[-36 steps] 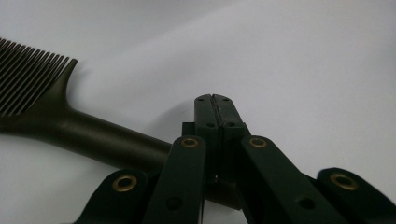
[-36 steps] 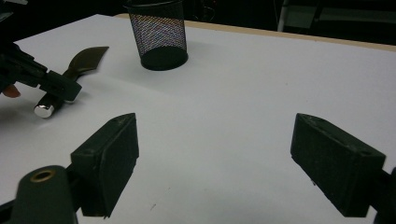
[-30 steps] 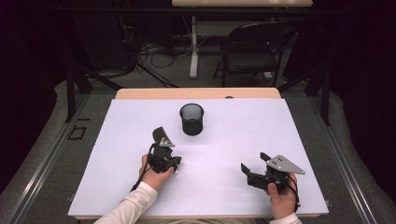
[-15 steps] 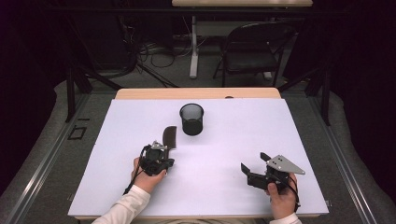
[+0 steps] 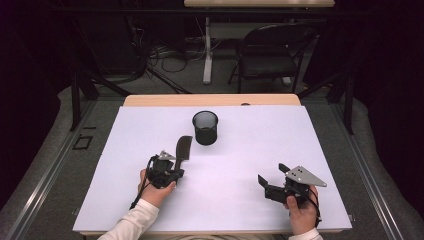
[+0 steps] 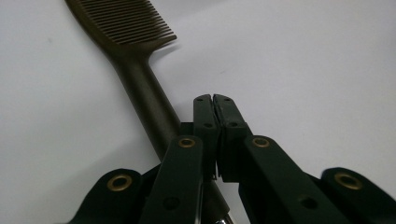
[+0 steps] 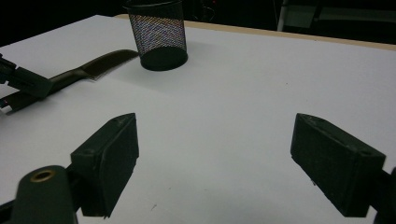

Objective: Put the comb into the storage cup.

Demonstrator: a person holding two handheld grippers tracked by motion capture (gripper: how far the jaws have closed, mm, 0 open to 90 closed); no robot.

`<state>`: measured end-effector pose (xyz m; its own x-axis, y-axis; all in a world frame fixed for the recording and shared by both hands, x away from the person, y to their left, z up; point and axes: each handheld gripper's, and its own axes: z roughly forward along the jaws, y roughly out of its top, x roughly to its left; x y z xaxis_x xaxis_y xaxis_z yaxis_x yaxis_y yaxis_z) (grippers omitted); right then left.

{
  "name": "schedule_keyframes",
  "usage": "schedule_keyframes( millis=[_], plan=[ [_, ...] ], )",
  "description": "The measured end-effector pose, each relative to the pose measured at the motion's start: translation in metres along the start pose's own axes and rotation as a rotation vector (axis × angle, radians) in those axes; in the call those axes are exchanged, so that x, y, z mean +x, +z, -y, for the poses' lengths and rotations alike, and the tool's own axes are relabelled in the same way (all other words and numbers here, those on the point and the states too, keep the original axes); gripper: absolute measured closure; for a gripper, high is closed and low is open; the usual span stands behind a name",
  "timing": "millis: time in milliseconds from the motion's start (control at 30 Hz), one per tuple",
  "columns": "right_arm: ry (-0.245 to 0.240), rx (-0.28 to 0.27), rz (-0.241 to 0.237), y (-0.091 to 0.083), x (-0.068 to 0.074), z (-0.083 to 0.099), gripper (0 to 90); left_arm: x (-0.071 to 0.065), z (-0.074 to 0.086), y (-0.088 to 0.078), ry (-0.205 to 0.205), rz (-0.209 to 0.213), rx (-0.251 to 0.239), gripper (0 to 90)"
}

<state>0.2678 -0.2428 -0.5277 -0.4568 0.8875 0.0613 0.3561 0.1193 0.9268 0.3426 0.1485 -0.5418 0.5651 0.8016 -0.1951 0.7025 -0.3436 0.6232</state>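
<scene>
A dark brown comb (image 5: 183, 150) lies flat on the white table, teeth towards the mesh cup (image 5: 205, 127). My left gripper (image 5: 177, 164) sits low over its handle end. In the left gripper view the pads (image 6: 205, 116) stand together with only a hairline slit, having just eased apart slightly. The comb's handle (image 6: 144, 88) runs underneath them, not between the tips. My right gripper (image 5: 271, 173) rests at the front right, wide open over bare table (image 7: 219, 149). From it I see the comb (image 7: 93, 65) and cup (image 7: 159, 37) far left.
The black wire-mesh cup stands upright at the table's middle back, a short way past the comb's teeth. The table's wooden far edge (image 5: 210, 100) shows behind it. A chair (image 5: 270, 55) and cables are on the floor beyond.
The comb, lifted and tilted in my left gripper a second ago, now lies flat on the table. My left hand has sunk and drawn back slightly. The right gripper has not moved.
</scene>
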Motion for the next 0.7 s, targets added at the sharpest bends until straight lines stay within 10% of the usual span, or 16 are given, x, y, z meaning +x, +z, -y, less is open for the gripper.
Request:
schedule_keyframes(
  millis=[700],
  plan=[
    [0.008,0.002,-0.001,0.001,0.000,0.001,15.1,-0.005,-0.022,-0.016,-0.034,-0.030,0.012,62.9]
  ],
)
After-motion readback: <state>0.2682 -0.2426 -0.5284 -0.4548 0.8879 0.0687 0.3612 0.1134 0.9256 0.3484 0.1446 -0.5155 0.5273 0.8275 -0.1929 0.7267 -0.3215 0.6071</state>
